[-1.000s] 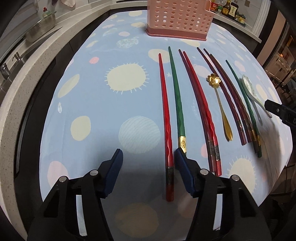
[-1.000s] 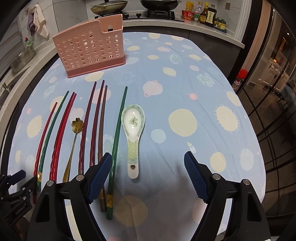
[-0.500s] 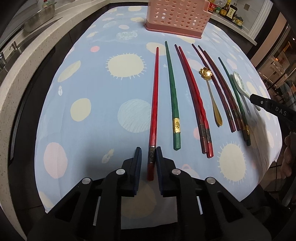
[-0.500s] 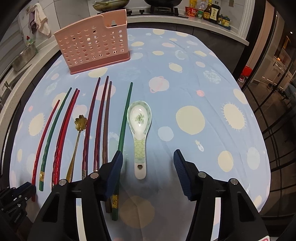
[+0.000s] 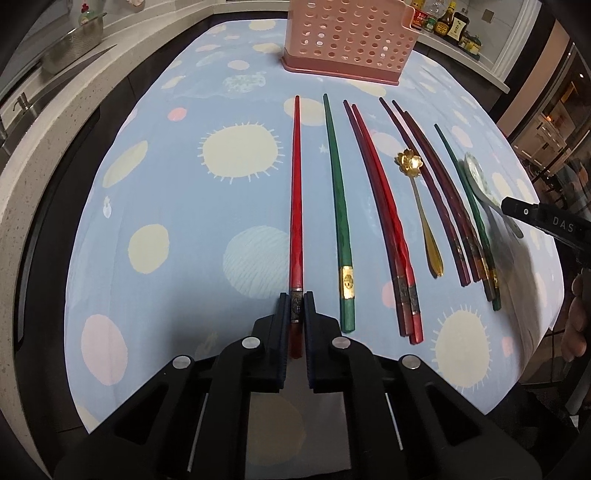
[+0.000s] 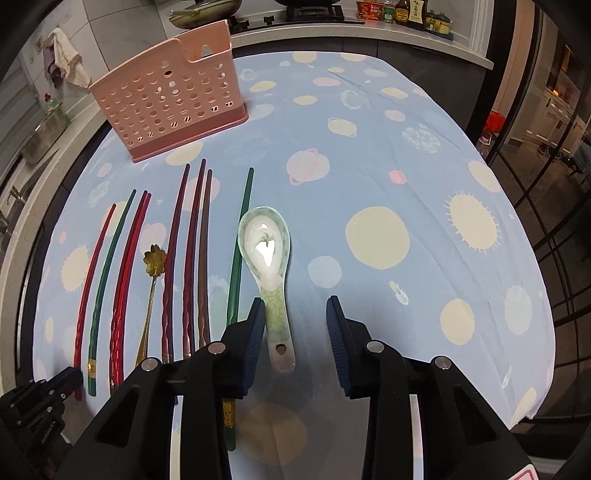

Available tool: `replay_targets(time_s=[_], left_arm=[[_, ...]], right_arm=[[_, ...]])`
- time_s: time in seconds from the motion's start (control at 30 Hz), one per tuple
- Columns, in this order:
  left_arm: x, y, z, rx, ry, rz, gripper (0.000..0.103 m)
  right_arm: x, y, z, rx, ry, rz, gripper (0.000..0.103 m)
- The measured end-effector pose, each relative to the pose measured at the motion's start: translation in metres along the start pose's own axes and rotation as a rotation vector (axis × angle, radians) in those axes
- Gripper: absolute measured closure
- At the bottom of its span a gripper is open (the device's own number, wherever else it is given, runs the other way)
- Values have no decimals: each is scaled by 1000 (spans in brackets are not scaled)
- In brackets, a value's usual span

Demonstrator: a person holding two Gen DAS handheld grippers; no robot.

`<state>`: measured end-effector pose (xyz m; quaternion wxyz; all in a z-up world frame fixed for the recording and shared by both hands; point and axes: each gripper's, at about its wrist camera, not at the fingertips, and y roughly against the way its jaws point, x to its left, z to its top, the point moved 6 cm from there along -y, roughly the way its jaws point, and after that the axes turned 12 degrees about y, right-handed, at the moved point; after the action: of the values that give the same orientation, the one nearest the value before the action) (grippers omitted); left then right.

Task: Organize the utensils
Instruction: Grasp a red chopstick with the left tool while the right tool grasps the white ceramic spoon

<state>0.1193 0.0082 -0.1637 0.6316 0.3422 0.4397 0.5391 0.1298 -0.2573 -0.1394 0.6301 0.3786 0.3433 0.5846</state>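
My left gripper (image 5: 296,302) is shut on the near end of a single red chopstick (image 5: 296,184), which lies flat on the blue tablecloth (image 5: 166,177). To its right lie a green chopstick (image 5: 338,206), a red pair (image 5: 380,206), a gold flower spoon (image 5: 421,206), dark red chopsticks (image 5: 432,184) and another green chopstick (image 5: 469,214). My right gripper (image 6: 295,314) is open around the handle of a ceramic soup spoon (image 6: 266,251); its left finger touches the handle. The pink perforated utensil holder (image 6: 170,107) stands at the far side.
A counter with a sink and metal basket (image 5: 74,48) runs along the left. Sauce bottles (image 6: 406,13) and a stove stand on the far counter. The table edge drops off on the right near glass doors (image 6: 554,184).
My left gripper went from open beside the red chopstick to shut on its near end. My right gripper moved forward over the soup spoon handle and narrowed its opening.
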Motion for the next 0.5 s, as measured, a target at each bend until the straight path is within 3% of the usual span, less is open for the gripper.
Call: replay_targets(time_s=[0.23,0.5], left_arm=[[-3,-8,12,-7,4,-7,96],[-2,-8,12,-9,6,-8,96]], right_arm=[[3,-15,-3,27,3,28,88],[6,-17,-8,15,18,37,84]])
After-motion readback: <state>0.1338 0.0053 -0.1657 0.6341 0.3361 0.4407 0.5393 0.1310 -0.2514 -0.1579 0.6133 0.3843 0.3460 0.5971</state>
